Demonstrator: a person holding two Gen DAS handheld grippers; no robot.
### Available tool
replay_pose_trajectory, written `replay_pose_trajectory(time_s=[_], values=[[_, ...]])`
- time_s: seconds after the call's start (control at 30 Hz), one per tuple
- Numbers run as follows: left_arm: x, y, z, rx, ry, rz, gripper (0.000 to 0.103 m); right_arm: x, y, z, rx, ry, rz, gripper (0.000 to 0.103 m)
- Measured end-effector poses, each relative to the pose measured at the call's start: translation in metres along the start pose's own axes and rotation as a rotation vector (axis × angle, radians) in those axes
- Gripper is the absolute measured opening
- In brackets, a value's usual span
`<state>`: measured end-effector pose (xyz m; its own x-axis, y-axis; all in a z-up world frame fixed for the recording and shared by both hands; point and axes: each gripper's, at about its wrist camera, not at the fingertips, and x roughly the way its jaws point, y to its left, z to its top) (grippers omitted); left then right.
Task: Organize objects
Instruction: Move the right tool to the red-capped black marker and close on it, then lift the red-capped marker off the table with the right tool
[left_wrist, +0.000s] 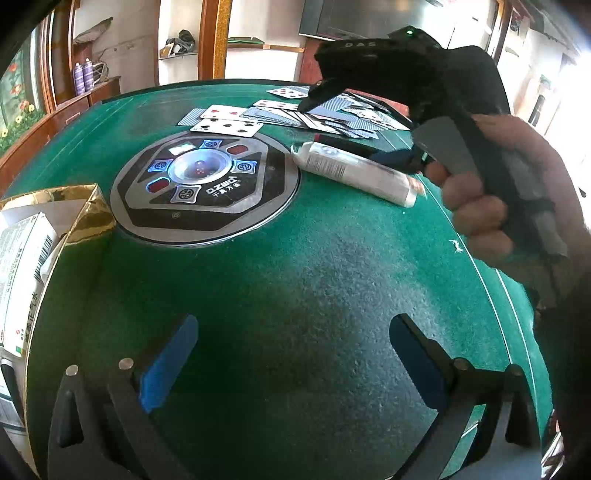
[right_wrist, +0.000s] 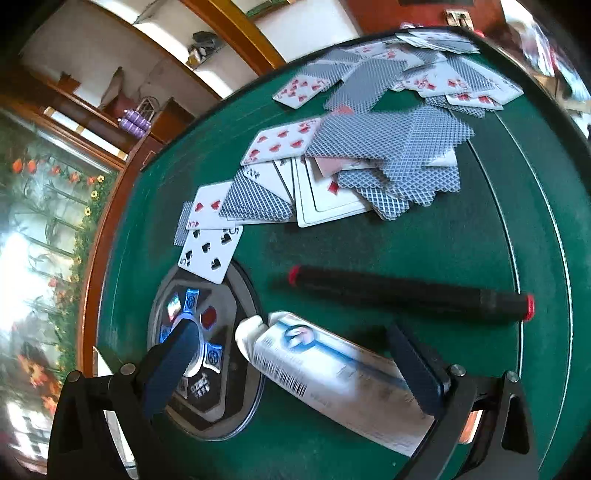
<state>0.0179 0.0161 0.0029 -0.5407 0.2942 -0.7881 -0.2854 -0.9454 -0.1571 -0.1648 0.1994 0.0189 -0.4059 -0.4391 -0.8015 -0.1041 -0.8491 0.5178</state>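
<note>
On the green card table (left_wrist: 295, 295): clutter waits to be sorted.
Tube: white toothpaste tube (right_wrist: 332, 373) lies flat, right of the dice console (left_wrist: 205, 181), near a black marker (right_wrist: 410, 291).
Right gripper (right_wrist: 295, 369): wide, straddling the tube, apparently not yet touching.
Left gripper (left_wrist: 291, 358): wide, empty, beside the gold-edged box (left_wrist: 79, 206), the likely destination.
Far side: playing cards (right_wrist: 369, 155) lie scattered.

Open green tabletop (left_wrist: 280, 280) ahead of left tongs (left_wrist: 291, 363); gold box (left_wrist: 55, 221) bordering left, tube (left_wrist: 354, 171) and scattered cards (left_wrist: 295, 114) beyond.
</note>
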Motion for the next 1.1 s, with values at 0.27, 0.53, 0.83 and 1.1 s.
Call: replay_pose_trajectory(time_s=[0.27,0.53,0.83,1.1], values=[[0.000,0.002,0.000,-0.009,-0.003,-0.012,0.102,-0.004,0.025,-0.066,-0.075,0.243,0.182,0.103],[0.001,-0.001,0.000,0.000,0.000,-0.001,0.102,-0.026,0.057,-0.032,-0.537,-0.128,-0.666,0.103],[0.001,-0.001,0.001,-0.014,-0.004,-0.013,0.102,0.013,0.020,-0.001,-0.461,-0.016,-0.618,0.092],[0.001,0.002,0.002,-0.021,-0.007,-0.023,0.102,0.005,0.014,-0.018,-0.326,0.022,-0.494,0.021]])
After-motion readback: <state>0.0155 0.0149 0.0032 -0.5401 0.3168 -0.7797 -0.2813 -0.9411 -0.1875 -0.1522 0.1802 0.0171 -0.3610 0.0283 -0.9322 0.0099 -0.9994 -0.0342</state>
